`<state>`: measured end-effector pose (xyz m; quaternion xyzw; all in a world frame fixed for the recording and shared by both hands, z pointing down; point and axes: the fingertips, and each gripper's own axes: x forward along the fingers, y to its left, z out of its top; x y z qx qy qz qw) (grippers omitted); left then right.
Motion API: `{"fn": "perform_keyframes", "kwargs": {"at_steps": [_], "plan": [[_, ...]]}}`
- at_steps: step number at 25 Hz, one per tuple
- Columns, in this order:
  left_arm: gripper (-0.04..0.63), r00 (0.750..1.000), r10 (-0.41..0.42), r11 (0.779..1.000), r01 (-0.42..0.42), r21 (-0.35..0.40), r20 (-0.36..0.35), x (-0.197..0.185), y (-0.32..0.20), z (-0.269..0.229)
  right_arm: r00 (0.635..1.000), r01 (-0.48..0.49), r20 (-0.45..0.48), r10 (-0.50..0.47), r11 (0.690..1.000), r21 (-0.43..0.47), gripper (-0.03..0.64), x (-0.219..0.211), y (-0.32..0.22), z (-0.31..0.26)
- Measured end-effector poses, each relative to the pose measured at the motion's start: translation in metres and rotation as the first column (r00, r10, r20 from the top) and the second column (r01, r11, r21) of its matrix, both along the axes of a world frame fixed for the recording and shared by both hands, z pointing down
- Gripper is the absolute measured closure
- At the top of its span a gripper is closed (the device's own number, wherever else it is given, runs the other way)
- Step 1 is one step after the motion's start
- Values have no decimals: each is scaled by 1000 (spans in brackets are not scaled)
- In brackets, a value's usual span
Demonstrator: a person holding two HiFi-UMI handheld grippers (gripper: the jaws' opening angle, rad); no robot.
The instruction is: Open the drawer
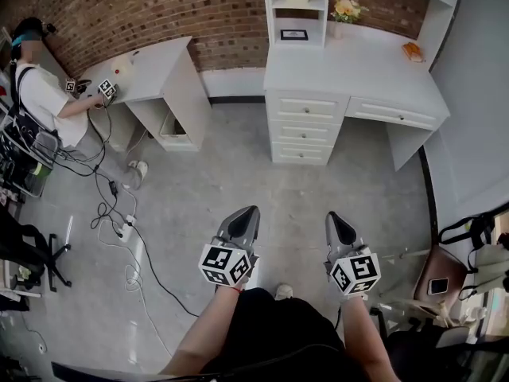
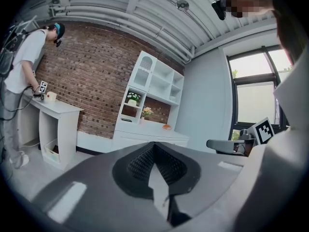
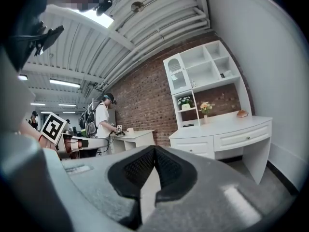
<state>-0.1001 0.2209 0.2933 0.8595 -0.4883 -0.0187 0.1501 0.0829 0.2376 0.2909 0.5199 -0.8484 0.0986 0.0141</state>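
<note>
A white desk (image 1: 358,74) stands against the brick wall ahead, with a stack of three shut drawers (image 1: 305,130) on its left and one wide shut drawer (image 1: 391,113) on its right. The same desk shows in the right gripper view, where the wide drawer (image 3: 243,137) has a small knob. My left gripper (image 1: 247,211) and right gripper (image 1: 335,217) hang over the grey floor well short of the desk, both shut with nothing between the jaws. In the left gripper view the desk (image 2: 149,135) is far off.
A second white table (image 1: 151,74) stands at the back left, where a person (image 1: 44,94) works with another pair of grippers. Cables (image 1: 119,221) trail over the floor on the left. A chair and bags (image 1: 445,277) sit at the right. Shelves (image 1: 296,6) rise above the desk.
</note>
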Motion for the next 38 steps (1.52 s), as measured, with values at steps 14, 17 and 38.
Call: {"fn": "perform_keyframes", "kwargs": {"at_steps": [14, 17, 38], "plan": [[593, 1000, 25, 999, -25, -44, 5, 17, -50, 20, 999, -29, 19, 29, 999, -38, 615, 16, -43, 18], [592, 999, 40, 998, -40, -42, -2, 26, -74, 20, 999, -37, 12, 37, 999, -39, 615, 21, -64, 16], [592, 985, 172, 984, -171, -59, 8, 47, -239, 18, 995, -99, -13, 98, 990, -96, 615, 22, -214, 21]]}}
